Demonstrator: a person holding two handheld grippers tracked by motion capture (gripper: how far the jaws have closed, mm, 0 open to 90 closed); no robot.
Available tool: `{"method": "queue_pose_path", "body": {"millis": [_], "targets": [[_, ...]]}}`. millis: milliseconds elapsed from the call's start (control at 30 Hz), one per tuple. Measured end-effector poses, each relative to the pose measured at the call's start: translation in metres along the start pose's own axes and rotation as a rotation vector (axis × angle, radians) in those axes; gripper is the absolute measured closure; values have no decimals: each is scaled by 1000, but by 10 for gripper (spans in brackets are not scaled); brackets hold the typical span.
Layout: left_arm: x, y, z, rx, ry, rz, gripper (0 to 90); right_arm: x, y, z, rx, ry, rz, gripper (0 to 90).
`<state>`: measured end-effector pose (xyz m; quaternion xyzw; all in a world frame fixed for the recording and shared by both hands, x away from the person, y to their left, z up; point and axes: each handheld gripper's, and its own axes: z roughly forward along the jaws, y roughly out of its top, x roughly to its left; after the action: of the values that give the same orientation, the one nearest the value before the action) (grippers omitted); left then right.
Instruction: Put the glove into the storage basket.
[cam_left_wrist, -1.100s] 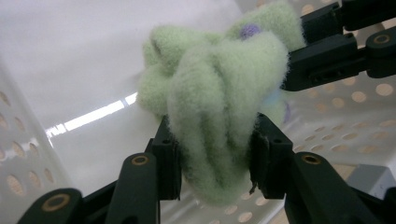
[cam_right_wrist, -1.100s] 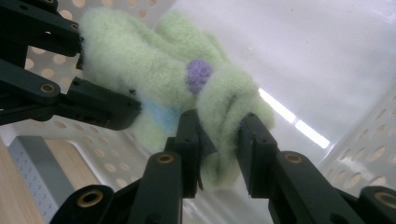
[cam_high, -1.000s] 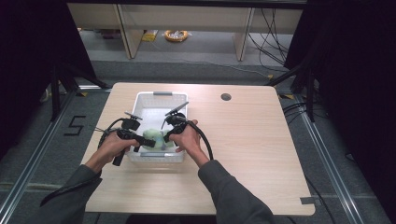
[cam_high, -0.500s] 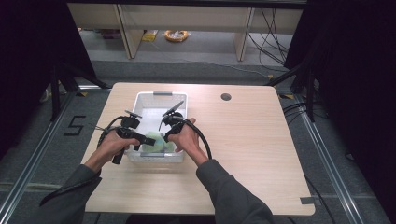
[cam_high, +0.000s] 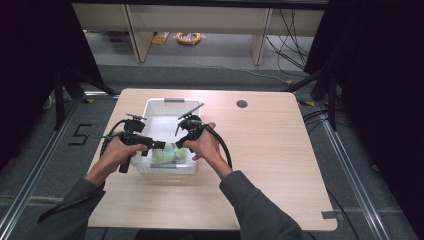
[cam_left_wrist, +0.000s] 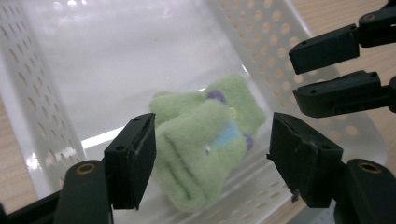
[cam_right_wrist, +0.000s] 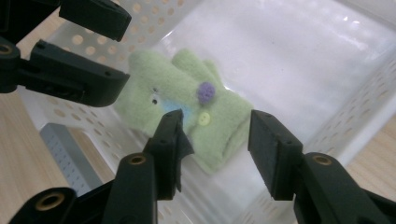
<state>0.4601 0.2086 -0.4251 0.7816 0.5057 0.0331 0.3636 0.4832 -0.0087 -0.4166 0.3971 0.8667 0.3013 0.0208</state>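
Observation:
A folded green fleece cloth (cam_high: 167, 155) (cam_left_wrist: 201, 140) (cam_right_wrist: 187, 100), with a purple pompom, a yellow button and a blue patch, lies on the floor of a white perforated basket (cam_high: 172, 100) at its near end. My left gripper (cam_high: 159, 145) (cam_left_wrist: 212, 135) hovers just above it. Its jaws have just been opening and stand apart, clear of the cloth. My right gripper (cam_high: 180, 142) (cam_right_wrist: 217, 126) faces it from the other side, also above the cloth. Its jaws too have just been opening, and they touch nothing. Each gripper also shows in the other's view: the right gripper (cam_left_wrist: 296, 77), the left gripper (cam_right_wrist: 123, 51).
The basket stands on a pale wooden table (cam_high: 270, 160), left of centre. A round cable hole (cam_high: 242, 104) sits at the table's back. The basket walls (cam_left_wrist: 261, 28) (cam_right_wrist: 369, 74) rise close on both sides of the grippers. Shelving and cables lie on the floor beyond.
Both grippers have lifted a little off the green cloth and their jaws have widened. The cloth stays lying at the basket's near end.

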Motion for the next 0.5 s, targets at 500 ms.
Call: {"method": "queue_pose_path", "body": {"millis": [500], "targets": [[-35, -11, -16, -67, -67, 72, 219, -3, -20, -45, -106, 46, -46, 398]]}}
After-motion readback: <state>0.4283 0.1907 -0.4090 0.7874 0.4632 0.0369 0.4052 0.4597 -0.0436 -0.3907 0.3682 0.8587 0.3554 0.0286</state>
